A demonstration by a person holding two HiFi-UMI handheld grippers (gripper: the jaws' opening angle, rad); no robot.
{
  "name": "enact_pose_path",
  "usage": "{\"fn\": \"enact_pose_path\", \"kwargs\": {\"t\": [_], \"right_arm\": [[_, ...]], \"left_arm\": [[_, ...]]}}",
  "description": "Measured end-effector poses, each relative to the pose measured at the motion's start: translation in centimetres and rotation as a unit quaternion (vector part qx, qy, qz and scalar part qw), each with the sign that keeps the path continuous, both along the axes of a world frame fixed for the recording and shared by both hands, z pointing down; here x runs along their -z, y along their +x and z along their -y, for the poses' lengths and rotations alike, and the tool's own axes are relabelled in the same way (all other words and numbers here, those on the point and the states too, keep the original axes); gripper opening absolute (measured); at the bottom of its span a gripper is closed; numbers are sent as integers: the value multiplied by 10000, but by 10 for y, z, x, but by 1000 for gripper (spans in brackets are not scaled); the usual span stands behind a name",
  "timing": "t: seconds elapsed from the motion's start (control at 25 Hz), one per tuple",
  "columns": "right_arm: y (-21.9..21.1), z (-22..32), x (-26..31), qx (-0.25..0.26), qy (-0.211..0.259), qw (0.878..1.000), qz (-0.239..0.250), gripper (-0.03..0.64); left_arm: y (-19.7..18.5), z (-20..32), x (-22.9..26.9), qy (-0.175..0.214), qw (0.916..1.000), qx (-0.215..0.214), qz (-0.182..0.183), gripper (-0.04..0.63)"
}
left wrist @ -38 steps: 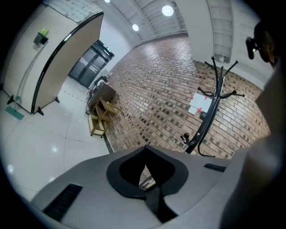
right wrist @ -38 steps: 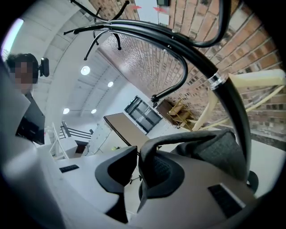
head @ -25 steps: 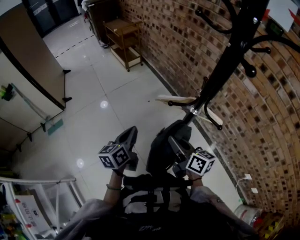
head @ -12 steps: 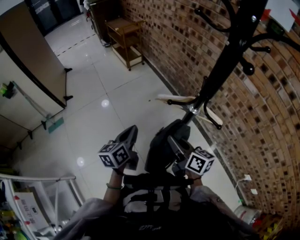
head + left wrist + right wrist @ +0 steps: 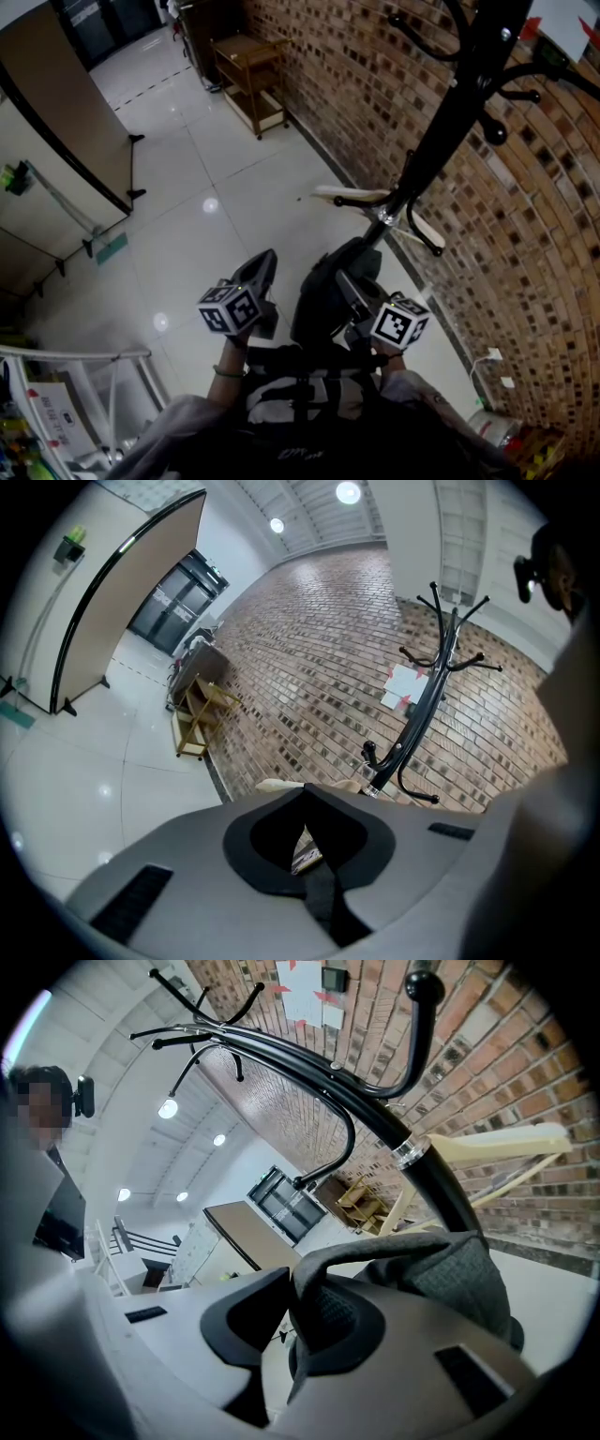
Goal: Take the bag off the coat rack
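Note:
A black coat rack (image 5: 441, 131) stands by the brick wall, its hooks curving out at the top. The dark grey bag (image 5: 328, 286) hangs close against the rack's lower pole. My right gripper (image 5: 347, 283) is shut on a fold of the bag's strap; in the right gripper view the grey fabric (image 5: 323, 1312) sits pinched between the jaws, with the bag (image 5: 441, 1269) and the rack's pole (image 5: 375, 1119) just beyond. My left gripper (image 5: 260, 270) hovers to the left of the bag, shut and holding nothing. In the left gripper view its jaws (image 5: 305, 794) point at the rack (image 5: 422, 714).
A cream wooden hanger (image 5: 349, 198) hangs on the rack just above the bag. A wooden cart (image 5: 248, 84) stands by the brick wall (image 5: 375, 84) farther back. A brown partition (image 5: 56, 122) is at left, and a white rail (image 5: 94, 361) at lower left. Glossy tile floor (image 5: 216, 187) lies between.

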State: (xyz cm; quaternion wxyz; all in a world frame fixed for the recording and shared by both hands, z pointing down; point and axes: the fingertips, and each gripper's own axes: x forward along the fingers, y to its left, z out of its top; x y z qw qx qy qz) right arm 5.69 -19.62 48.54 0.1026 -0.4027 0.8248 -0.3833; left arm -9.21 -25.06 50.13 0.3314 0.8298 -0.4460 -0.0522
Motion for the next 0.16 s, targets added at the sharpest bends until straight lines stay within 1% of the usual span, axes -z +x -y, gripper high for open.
{"fn": "enact_pose_path", "kwargs": {"t": [0.16], "right_arm": [[3,0,-2,-39,-58,10000,-30,37]], "left_arm": [[4,0,0,7,10000,-40,15,8]]}}
